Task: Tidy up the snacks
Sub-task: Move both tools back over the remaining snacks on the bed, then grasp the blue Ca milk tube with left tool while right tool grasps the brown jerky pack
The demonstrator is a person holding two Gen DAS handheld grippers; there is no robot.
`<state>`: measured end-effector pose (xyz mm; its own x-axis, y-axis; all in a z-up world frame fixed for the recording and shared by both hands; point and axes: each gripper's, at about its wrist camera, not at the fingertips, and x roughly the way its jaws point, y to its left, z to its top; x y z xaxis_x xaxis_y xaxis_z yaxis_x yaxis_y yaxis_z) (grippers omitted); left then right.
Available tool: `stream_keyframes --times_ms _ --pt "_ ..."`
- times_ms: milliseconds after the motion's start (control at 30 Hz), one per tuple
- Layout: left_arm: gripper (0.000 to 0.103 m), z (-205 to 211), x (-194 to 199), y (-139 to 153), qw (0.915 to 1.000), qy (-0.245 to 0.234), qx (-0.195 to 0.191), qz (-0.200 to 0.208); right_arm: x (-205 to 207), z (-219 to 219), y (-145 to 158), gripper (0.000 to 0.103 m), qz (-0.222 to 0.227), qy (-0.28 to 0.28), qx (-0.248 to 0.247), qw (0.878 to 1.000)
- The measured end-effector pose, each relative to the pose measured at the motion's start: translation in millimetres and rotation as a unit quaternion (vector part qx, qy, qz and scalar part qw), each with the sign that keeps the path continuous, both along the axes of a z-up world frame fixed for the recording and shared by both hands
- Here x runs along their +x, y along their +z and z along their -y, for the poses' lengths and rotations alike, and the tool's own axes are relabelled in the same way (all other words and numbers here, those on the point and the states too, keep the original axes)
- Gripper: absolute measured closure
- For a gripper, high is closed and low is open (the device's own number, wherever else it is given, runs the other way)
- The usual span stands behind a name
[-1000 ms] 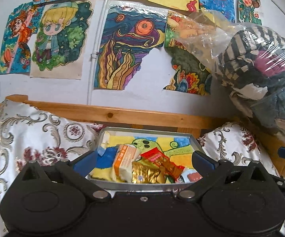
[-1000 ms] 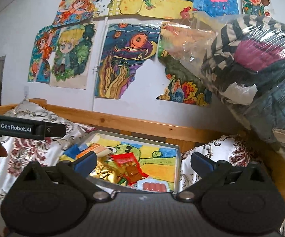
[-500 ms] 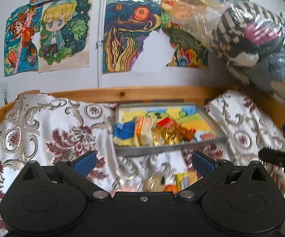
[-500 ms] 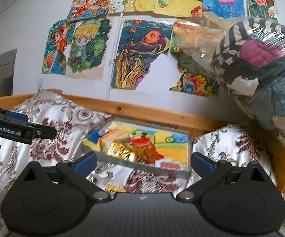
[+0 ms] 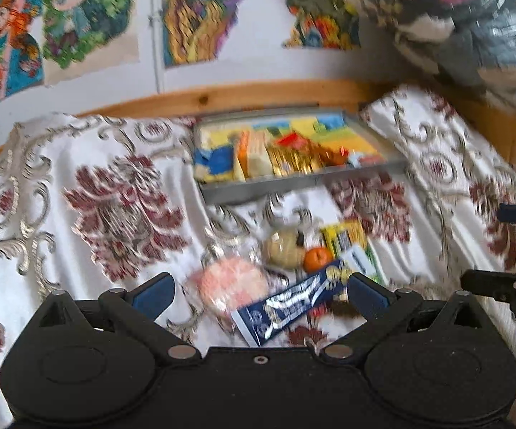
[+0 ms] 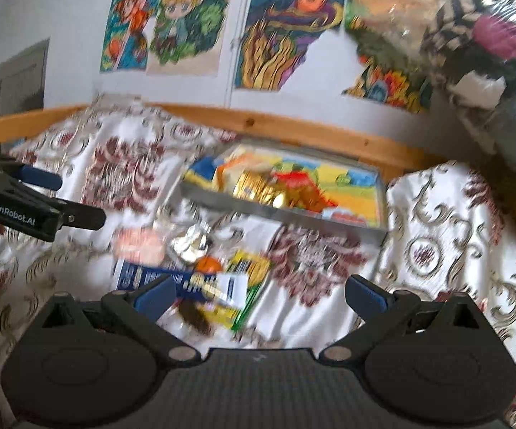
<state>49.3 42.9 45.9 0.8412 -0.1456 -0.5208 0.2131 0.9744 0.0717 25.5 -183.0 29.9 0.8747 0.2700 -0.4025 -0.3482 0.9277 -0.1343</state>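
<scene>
Fingers of both the left gripper [image 5: 259, 291] and right gripper [image 6: 259, 291] spread wide, empty, over blurred snacks [image 5: 286, 268].

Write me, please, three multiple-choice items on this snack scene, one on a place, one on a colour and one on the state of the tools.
1. Where does the dark blue packet lie?
A. on the patterned cloth, in front of the tray
B. inside the tray
C. on the wooden rail

2. What colour is the small round snack beside the yellow packet?
A. green
B. orange
C. white

3. How do the left tool and right tool stand?
A. both open and empty
B. both shut on packets
C. only the left one shut

Key: 1 A, the tray lies behind it; 2 B, both views show orange; 3 A, their fingers stand apart, holding nothing.
</scene>
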Motion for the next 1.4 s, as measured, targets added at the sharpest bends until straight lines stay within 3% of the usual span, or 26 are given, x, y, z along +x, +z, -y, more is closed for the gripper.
stream_keyframes --times_ms 367,600,767,933,1033,1200,1267,1400 --pt "0.001 14.3 28.5 -38.3 0.9941 -0.071 0.066 -0.048 22.5 -16.5 -35.1 0.000 -0.080 0.042 -0.015 0.996" --pt "0.001 22.9 51.5 -57.4 0.9877 -0.111 0.095 -0.056 41.9 -17.2 -48.5 0.000 -0.116 0.059 -0.020 0.991" --pt "0.001 31.4 60.2 -67.8 0.9784 -0.149 0.135 -0.048 67.2 -24.7 -57.8 0.002 -0.160 0.084 -0.011 0.984" --pt "0.001 36.3 68.4 -73.7 0.9717 -0.174 0.154 -0.042 84.3 -39.6 -68.6 0.016 -0.178 0.110 -0.038 0.977" --pt "0.005 37.6 74.4 -77.5 0.9683 -0.182 0.164 -0.046 91.9 -45.1 -72.9 0.018 -0.182 0.126 -0.045 0.974" --pt "0.014 35.8 81.2 -79.7 0.9681 -0.185 0.160 -0.056 104.9 -52.5 -77.2 0.026 -0.189 0.147 -0.047 0.970" --pt "0.018 36.1 82.1 -79.8 0.9676 -0.189 0.157 -0.057 106.4 -55.3 -77.0 0.037 -0.189 0.154 -0.050 0.969" --pt "0.026 40.4 80.1 -80.9 0.9633 -0.213 0.146 -0.072 105.1 -55.2 -77.1 0.048 -0.191 0.159 -0.053 0.967"
